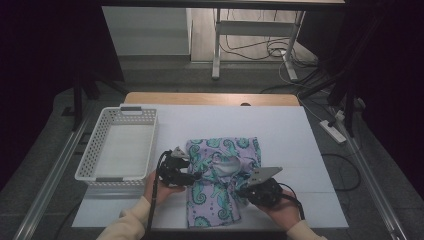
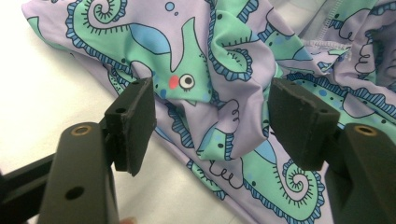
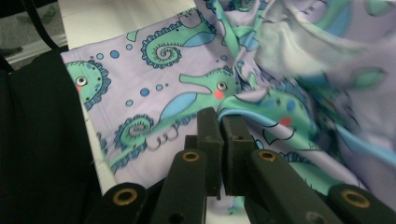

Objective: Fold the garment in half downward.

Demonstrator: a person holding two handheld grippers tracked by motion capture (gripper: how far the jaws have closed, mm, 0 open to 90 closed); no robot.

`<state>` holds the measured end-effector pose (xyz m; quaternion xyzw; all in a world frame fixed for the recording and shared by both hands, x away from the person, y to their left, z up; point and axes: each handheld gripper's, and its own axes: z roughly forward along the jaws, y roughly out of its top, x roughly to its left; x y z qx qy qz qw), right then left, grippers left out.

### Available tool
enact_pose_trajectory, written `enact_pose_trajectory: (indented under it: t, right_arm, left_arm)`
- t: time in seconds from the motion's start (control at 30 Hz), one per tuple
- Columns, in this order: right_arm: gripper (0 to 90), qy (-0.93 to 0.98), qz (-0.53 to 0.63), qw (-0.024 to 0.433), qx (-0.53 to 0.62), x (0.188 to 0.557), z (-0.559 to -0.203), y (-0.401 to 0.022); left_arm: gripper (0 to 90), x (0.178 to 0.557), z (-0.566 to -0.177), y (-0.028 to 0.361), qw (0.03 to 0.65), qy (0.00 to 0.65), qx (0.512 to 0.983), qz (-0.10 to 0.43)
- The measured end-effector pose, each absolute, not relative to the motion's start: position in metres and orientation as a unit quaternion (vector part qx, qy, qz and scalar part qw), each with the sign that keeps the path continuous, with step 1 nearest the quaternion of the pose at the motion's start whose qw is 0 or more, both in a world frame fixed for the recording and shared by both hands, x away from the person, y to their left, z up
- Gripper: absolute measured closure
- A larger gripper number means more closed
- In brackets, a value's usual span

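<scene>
Two grippers work a lilac garment [image 1: 220,175] printed with green seahorses, which lies rumpled on the white table cover [image 1: 300,150], near the person's edge and just right of the white basket [image 1: 120,145]. The left gripper [image 1: 192,176] sits at the cloth's left edge with its jaws standing apart; in the left gripper view a raised fold [image 2: 219,102] of the fabric bulges in the gap between the pads [image 2: 135,116], and neither pad presses on it. The right gripper [image 1: 245,192], at the cloth's lower right, has its jaws clamped together; in the right gripper view a blue-edged hem [image 3: 247,116] of the garment is pinched at the tips of the fingers [image 3: 210,130], with the cloth lifting away beyond them, blurred.
</scene>
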<state>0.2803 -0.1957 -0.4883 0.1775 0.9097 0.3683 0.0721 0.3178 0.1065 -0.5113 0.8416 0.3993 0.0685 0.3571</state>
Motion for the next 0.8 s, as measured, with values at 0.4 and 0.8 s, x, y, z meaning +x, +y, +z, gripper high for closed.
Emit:
enact_pose_trajectory:
  t: [0.4, 0.8]
  right_arm:
    - [86.8, 0.915, 0.352, 0.06, 0.187, 0.303, -0.512, -0.173]
    - [81.1, 0.91, 0.361, 0.061, 0.194, 0.302, -0.514, -0.179]
  left_arm:
    - [33.3, 0.317, -0.512, 0.107, 0.356, 0.4, 0.841, 0.068]
    - [33.1, 0.316, -0.511, 0.106, 0.357, 0.4, 0.841, 0.07]
